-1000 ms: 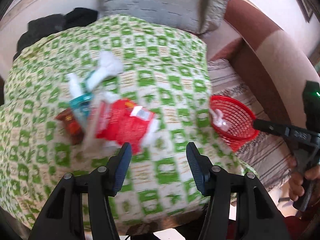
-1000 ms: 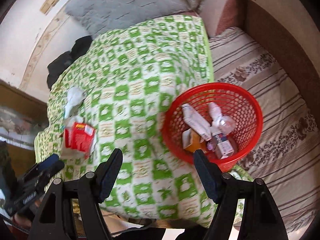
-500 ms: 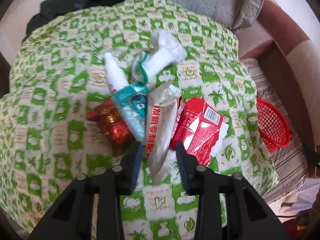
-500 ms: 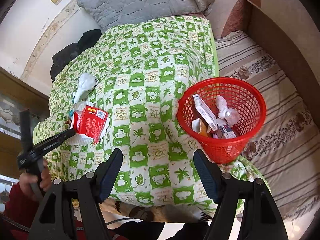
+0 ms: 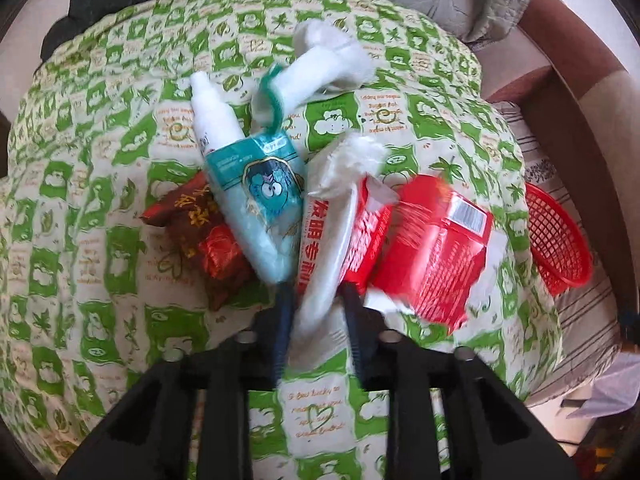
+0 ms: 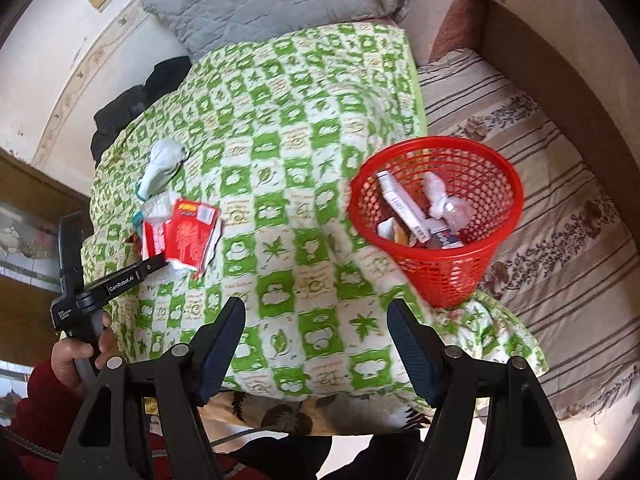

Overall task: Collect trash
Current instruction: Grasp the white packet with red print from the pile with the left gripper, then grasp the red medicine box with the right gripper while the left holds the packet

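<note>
We see a big green & white blanket (image 6: 304, 184) on the bed, w/ a gray pillow (image 6: 260, 0) at the far end. The red basket (image 6: 496, 248) stands on the blanket's right edge, beside the striped sheet (image 6: 560, 208), and it has a white box, a tissue wad & other bits in it. The trash pile sits on the left part of the blanket, well apart from the basket. In the pile, the red wrapper (image 5: 432, 248) is on the right, the teal & white tube (image 5: 256, 184) lies on top of a brown snack bag (image 5: 192, 224), and a white tissue roll (image 5: 320, 68) is at the far end. Our left gripper (image 5: 316, 304) has its jaws nearly shut, pinching the near end of the long white packet (image 5: 328, 240) w/ red letters, which lies between the tube & the red wrapper. Our right gripper (image 6: 316, 344) hangs over the near edge of the blanket w/ jaws wide open, holding & touching nothing. A hand (image 6: 80, 352) w/ a red sleeve grips the left tool's handle.
</note>
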Tool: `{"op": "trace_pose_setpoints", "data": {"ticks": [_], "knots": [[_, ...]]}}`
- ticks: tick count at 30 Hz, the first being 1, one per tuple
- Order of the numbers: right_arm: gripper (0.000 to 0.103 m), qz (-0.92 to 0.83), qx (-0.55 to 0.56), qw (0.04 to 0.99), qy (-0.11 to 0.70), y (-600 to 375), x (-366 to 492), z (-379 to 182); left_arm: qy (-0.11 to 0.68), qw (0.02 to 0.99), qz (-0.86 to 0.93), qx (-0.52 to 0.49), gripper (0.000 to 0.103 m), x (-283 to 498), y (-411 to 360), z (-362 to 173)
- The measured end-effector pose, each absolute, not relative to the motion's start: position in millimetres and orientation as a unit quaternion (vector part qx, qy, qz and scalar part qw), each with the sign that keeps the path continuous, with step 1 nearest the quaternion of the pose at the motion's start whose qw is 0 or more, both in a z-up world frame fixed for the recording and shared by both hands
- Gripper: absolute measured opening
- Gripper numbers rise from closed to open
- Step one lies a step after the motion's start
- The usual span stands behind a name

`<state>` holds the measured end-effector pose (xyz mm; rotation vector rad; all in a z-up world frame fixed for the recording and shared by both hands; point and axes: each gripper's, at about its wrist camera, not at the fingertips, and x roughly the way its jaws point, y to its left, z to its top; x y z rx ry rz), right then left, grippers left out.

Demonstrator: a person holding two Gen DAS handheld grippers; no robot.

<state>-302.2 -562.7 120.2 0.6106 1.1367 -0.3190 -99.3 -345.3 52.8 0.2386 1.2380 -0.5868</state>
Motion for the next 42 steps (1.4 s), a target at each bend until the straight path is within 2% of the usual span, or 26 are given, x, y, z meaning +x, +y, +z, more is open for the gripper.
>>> {"op": "trace_pose_setpoints", "data": {"ticks": [5, 14, 27, 29, 30, 36, 40, 42], "knots": [[0.078, -0.115, 0.281, 0.789, 0.534, -545, -285, 112, 0.552, 0.776, -0.291, 0.087, 0.018, -115, -329, 75], [0.077, -0.039, 0.341, 0.775, 0.53, -525, -227, 85, 0.549, 0.78, -0.291, 0.076, 0.018, -143, -292, 95], [0.066, -0.04, 0.316, 0.767, 0.556, -495, -153, 37, 0.559, 0.792, -0.225, 0.096, 0.018, -144, -228, 87], [0.034, -0.036, 0.297, 0.772, 0.56, -488, -149, 39, 0.563, 0.791, -0.219, 0.095, 0.018, -141, -224, 83], [0.01, -0.033, 0.292, 0.769, 0.567, -486, -148, 38, 0.566, 0.79, -0.218, 0.091, 0.018, -138, -223, 80], [0.006, -0.001, 0.28, 0.786, 0.551, -470, -156, 62, 0.57, 0.788, -0.217, 0.086, 0.019, -126, -227, 71], [0.006, 0.014, 0.261, 0.806, 0.531, -462, -161, 87, 0.583, 0.779, -0.217, 0.076, 0.035, -117, -235, 61], [0.006, 0.018, 0.254, 0.813, 0.524, -459, -164, 96, 0.585, 0.777, -0.222, 0.071, 0.035, -115, -238, 59]]}}
